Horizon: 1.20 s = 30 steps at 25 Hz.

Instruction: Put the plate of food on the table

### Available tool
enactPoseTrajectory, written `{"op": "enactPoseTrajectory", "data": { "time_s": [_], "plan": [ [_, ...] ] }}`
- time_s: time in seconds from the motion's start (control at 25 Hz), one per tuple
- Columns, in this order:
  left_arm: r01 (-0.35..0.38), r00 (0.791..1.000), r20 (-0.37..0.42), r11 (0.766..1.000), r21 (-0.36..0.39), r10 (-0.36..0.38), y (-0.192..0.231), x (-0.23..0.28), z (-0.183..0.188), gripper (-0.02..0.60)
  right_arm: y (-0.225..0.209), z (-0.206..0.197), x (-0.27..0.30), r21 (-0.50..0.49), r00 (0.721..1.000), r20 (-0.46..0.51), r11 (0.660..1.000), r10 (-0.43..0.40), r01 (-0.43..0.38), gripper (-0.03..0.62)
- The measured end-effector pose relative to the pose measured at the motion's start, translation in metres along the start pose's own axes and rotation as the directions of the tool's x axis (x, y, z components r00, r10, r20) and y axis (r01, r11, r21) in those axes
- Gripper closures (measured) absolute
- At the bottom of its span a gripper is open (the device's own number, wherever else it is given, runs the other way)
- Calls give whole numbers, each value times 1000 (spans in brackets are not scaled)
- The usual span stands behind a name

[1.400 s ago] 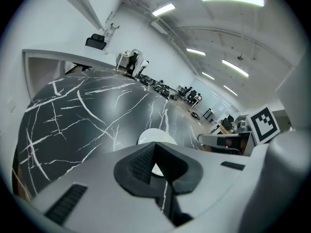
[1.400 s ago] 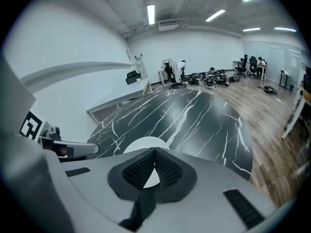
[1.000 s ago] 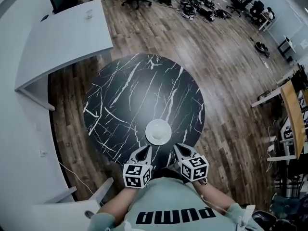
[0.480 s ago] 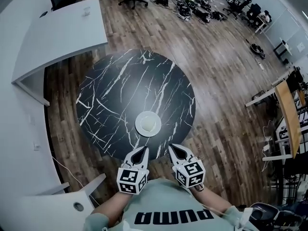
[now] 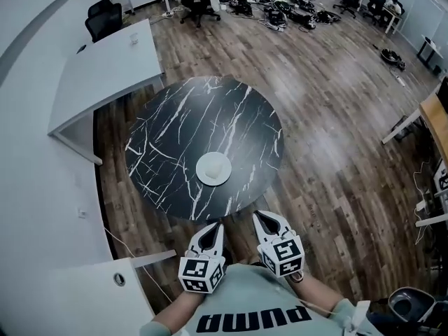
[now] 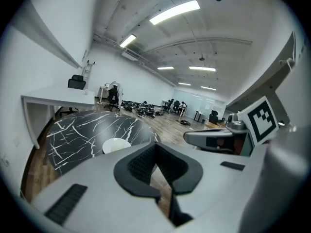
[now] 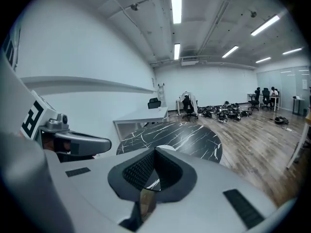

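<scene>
A white plate (image 5: 213, 168) with pale food on it rests on the round black marble table (image 5: 175, 131), towards its near edge. Both grippers are held close to my chest, over the wood floor and short of the table's rim. My left gripper (image 5: 215, 228) is shut with nothing in it. My right gripper (image 5: 261, 220) is also shut and empty. In the left gripper view the plate (image 6: 115, 145) lies beyond the jaw tips (image 6: 155, 145). In the right gripper view only a sliver of the plate (image 7: 166, 148) peeks over the closed jaws (image 7: 155, 152).
A long white desk (image 5: 105, 72) stands behind the table on the left, with black office chairs (image 5: 103, 16) by it. Another white surface (image 5: 77, 296) is at my near left. Cables and equipment (image 5: 280, 9) litter the far floor.
Both grippers have drawn back from the plate's near edge and off the table. The table and plate now sit farther from me, with floor between.
</scene>
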<state>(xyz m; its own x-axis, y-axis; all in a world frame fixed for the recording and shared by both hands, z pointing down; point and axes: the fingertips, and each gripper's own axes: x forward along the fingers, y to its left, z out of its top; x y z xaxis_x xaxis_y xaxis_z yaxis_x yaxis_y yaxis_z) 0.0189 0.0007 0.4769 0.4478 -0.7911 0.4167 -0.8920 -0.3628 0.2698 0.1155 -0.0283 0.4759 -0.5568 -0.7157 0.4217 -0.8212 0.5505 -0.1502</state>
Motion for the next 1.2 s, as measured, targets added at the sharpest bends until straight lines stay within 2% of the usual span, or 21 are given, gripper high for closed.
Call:
{"op": "enactPoseTrajectory", "data": {
  "time_s": [0.16,0.28,0.56,0.72,0.96,1.2],
  "plan": [
    [-104,994,18,993,48,103,-14,-33,-9,575,1,0,-27,-28,998,40,999,40,-39,585],
    [-131,991,40,988,77,128,-24,-50,-3,575,6,6,-45,-26,997,67,998,50,-48,585],
    [-63,994,100,984,166,46,-53,-74,19,575,28,15,-84,-30,994,114,1000,-5,8,585],
    [-29,993,121,979,203,4,-50,-101,18,575,58,8,-98,-20,992,114,998,-51,54,585],
    [-2,991,135,985,174,-21,-26,-147,1,575,109,-6,-118,-14,988,101,993,-116,118,585],
    [29,982,175,976,215,-68,-19,-179,0,575,144,-9,-130,-25,981,122,987,-153,157,585]
  ]
}}
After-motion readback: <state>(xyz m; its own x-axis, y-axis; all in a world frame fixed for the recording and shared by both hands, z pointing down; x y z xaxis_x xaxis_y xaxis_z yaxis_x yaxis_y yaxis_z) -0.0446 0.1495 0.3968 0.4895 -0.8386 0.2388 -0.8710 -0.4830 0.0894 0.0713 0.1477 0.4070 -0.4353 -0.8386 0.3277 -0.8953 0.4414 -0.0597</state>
